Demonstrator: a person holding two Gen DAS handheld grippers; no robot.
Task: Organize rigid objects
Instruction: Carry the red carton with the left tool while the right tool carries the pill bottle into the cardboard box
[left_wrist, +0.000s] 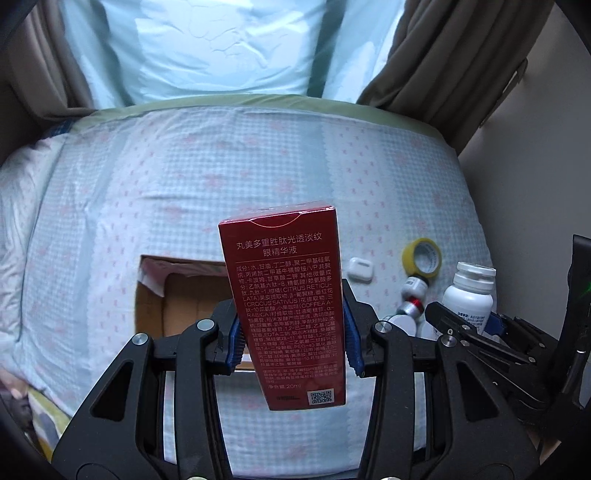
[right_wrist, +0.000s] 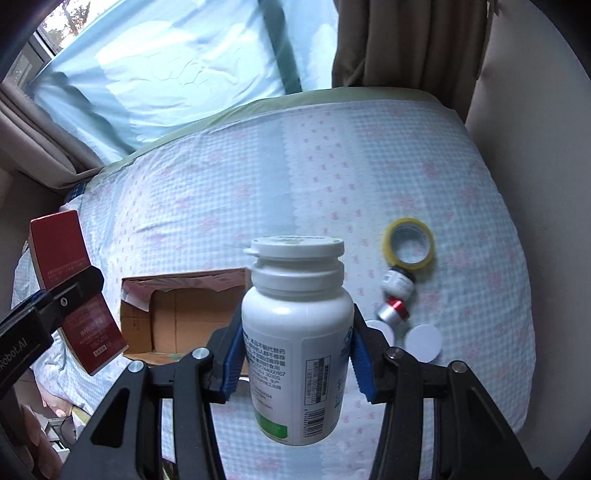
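My left gripper (left_wrist: 291, 332) is shut on a tall red carton (left_wrist: 286, 295) with white Chinese print and holds it upright above the bed. The carton also shows at the left of the right wrist view (right_wrist: 74, 291). My right gripper (right_wrist: 295, 354) is shut on a white pill bottle (right_wrist: 295, 332) with a white flip cap and holds it upright. That bottle shows at the right of the left wrist view (left_wrist: 469, 295). An open cardboard box (left_wrist: 177, 295) sits on the bed behind the carton; it also shows in the right wrist view (right_wrist: 184, 314).
On the checked bedspread (right_wrist: 221, 184) to the right lie a yellow tape roll (right_wrist: 408, 242), a small white-and-red bottle on its side (right_wrist: 395, 299), two white round discs (right_wrist: 424, 341) and a white earbud case (left_wrist: 360, 269). Curtains (right_wrist: 406, 44) and a wall (right_wrist: 546, 184) stand at the right.
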